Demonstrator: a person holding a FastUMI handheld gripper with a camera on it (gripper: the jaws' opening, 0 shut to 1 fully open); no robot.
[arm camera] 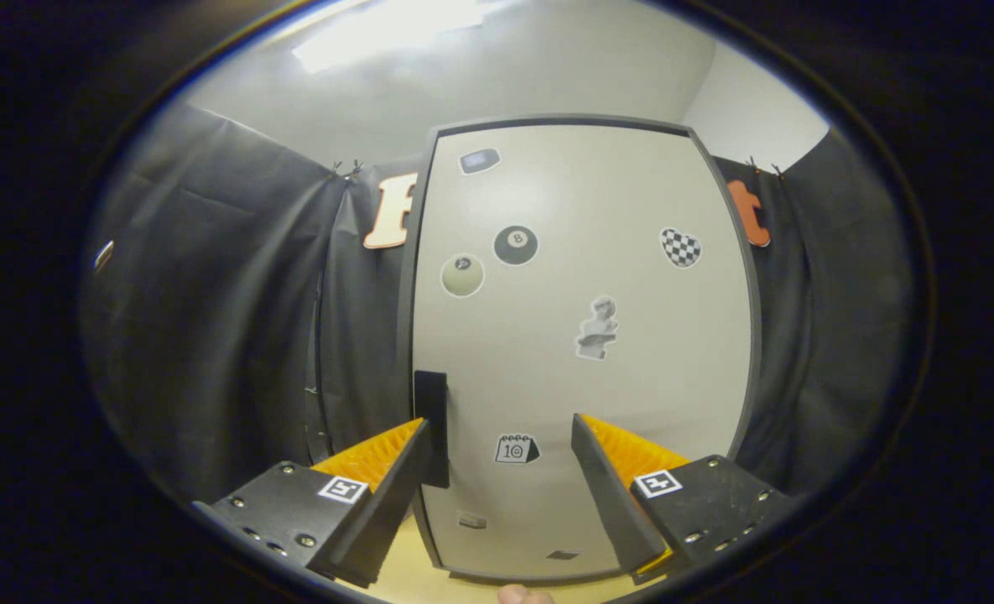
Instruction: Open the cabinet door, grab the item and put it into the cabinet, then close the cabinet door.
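- Cabinet door [580, 335] stood shut and upright straight ahead of the gripper [497, 457], a pale panel in a dark frame, dotted with stickers.
- The gripper's fingers were spread wide, nothing between them but open air and the lower part of the door beyond.
- No hold on anything: both fingers were bare and apart from the door.
- The key relation was the handle [431, 428], a dark vertical bar on the door's left edge, its long axis running up and down.
- That handle sat just beside the tip of the left finger [379, 470], right at it or slightly beyond; whether they touched could not be told.
- The right finger [622, 478] was well over toward the door's middle, with a small calendar sticker [517, 449] showing in the gap.
- So the gripper was centred to the right of the handle; a shift left looked needed to bring the bar between the fingers.
- With the handle on the left edge, the hinges were probably on the right, so the door would likely swing out from the left.
- The door's bottom edge met a light wooden tabletop [417, 579].
- The item to be stored was not to be made out, and the task seemed at its very first step.
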